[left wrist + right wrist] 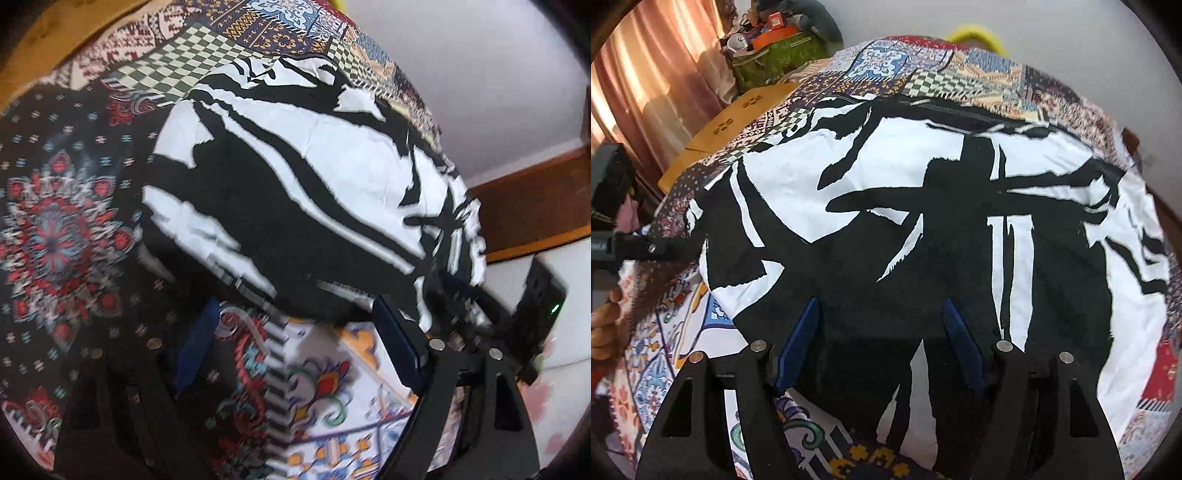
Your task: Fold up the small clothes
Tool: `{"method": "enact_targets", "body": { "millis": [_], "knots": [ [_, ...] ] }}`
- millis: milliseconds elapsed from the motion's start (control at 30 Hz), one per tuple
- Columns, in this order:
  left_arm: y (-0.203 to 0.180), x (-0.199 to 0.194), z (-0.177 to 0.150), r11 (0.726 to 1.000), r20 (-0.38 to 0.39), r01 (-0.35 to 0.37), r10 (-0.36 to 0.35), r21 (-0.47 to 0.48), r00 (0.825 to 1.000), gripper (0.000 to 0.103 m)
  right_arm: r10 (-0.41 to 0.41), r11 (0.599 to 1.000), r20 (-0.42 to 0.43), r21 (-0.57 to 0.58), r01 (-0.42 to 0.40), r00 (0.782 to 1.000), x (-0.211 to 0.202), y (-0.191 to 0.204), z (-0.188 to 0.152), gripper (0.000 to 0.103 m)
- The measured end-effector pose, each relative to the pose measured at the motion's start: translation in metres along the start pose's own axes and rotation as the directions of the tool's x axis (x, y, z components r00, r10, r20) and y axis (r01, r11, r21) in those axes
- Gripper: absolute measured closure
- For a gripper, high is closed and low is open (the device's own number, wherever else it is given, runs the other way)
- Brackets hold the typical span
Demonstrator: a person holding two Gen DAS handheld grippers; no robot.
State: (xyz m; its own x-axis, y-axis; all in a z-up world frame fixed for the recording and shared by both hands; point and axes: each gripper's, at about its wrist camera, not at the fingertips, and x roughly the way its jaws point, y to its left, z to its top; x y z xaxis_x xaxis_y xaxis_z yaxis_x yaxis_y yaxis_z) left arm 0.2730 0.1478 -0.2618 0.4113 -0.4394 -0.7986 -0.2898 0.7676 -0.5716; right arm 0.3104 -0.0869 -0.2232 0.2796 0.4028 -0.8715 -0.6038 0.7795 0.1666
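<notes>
— The black-and-white garment, where does it lie?

— Spread flat on the patchwork cloth that covers the surface, which shows around it on every side. I'll place everything by that garment.

— Start at the left, then.

— Left of the garment, the left gripper hangs over bare patchwork cloth, just off the garment's near edge. Its blue-padded fingers stand wide apart. Nothing sits between them but patterned cloth. The garment's hem lies just beyond the fingertips; whether the right-hand pad touches it I cannot tell, the picture is smeared there.

— Is that gripper seen from the other side too?

— Yes, from the right wrist's view it pokes in at the garment's left corner, with a person's hand below it, at the far left.

— And further right?

— The right gripper is over the garment itself, at its near edge. Its fingers stand fairly wide, with dark fabric lying flat between and beneath them. The pads press on nothing; no fold is pinched up.

— Anything beyond the garment?

— Behind its left corner, a wooden board and a pinkish curtain; behind its far edge, something yellow peeks over the cloth.
</notes>
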Motion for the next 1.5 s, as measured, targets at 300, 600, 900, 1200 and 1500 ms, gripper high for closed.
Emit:
{"method": "enact_targets", "body": {
  "millis": [300,600,900,1200,1500],
  "knots": [
    [-0.001,0.013,0.039,0.999,0.056,0.037,-0.035,-0.033,0.998,0.044,0.034,0.999,0.000,0.012,-0.034,0.999,-0.001,0.000,-0.005,0.035],
    [-0.002,0.009,0.052,0.997,0.152,-0.078,0.080,-0.021,0.985,0.089,0.042,0.998,-0.012,0.041,-0.042,0.999,-0.004,0.001,-0.008,0.035],
    [-0.042,-0.065,0.015,0.909,0.397,-0.389,0.305,0.150,0.866,0.093,0.005,0.997,0.037,0.075,-0.008,0.999,-0.042,-0.011,-0.020,0.037],
    [-0.087,-0.114,0.008,0.822,0.588,-0.542,0.354,0.176,0.727,0.093,-0.053,0.991,-0.008,0.121,0.054,0.999,-0.034,-0.037,-0.050,0.037],
    [-0.201,-0.069,0.005,0.765,0.578,-0.480,0.175,0.430,0.797,0.095,-0.009,0.990,0.005,0.142,0.009,1.000,-0.027,-0.044,-0.052,0.036]
  ]
}}
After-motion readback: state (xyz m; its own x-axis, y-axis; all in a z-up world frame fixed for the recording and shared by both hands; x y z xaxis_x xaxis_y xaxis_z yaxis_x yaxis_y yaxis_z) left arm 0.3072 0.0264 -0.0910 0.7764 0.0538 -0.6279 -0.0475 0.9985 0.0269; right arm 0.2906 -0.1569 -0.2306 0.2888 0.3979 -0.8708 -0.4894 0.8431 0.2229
